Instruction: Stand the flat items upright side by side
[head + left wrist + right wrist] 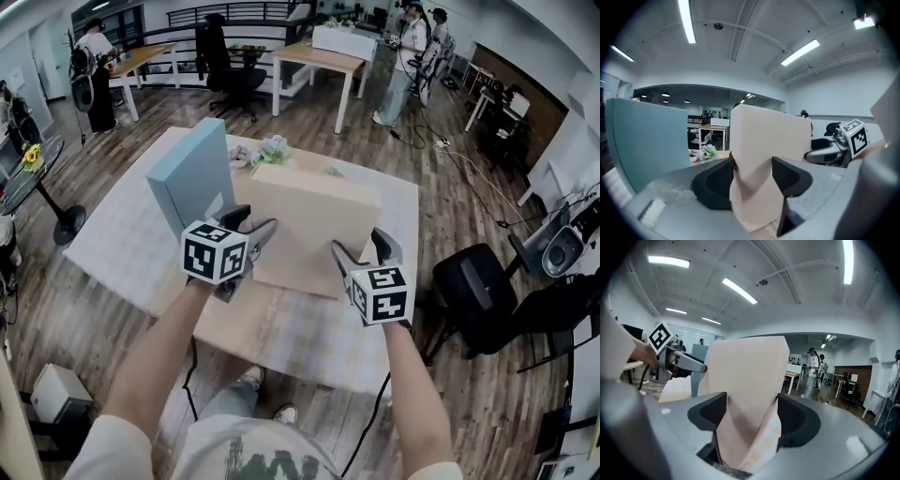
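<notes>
Left gripper (pixel 251 231) and right gripper (pixel 364 251) each clamp the near edge of the beige box (pixel 314 220), which looks partway tipped up. The blue box (pixel 192 173) stands upright just beyond the left gripper. Risk: the edge-only grip slips, and the beige box flops flat or knocks the blue box over.

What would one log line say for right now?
left gripper: shut on beige box | right gripper: shut on beige box | blue box: upright
</notes>
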`<state>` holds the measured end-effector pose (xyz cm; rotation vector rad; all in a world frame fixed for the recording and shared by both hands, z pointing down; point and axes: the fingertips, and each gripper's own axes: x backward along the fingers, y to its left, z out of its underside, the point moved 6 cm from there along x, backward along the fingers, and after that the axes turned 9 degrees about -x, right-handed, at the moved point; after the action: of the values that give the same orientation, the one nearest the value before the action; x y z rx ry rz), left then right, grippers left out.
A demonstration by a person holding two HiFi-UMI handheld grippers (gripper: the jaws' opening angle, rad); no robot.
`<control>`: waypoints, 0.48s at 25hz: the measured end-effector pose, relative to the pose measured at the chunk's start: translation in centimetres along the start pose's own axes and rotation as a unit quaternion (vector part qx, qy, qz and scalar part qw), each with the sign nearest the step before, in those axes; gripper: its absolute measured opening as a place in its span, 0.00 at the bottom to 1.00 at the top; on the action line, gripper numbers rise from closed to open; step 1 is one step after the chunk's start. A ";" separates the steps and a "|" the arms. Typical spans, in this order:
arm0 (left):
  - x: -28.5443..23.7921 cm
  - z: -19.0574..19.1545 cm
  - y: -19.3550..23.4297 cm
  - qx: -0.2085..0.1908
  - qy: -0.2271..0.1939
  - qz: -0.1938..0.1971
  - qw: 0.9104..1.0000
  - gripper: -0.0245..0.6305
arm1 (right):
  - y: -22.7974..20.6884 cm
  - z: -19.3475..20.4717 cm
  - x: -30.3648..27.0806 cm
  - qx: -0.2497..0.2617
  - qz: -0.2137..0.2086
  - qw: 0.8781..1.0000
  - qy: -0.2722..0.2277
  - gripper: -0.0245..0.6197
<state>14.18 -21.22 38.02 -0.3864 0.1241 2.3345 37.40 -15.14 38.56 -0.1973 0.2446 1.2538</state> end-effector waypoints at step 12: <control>3.0 1.6 -2.5 0.013 -0.005 -0.056 0.998 0.43 | 1.3 1.0 3.1 0.021 -0.054 0.998 -0.009 0.55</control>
<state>13.56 -17.09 38.70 -0.3608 0.1245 2.2224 37.12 -11.58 38.63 -0.1612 0.2423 1.1422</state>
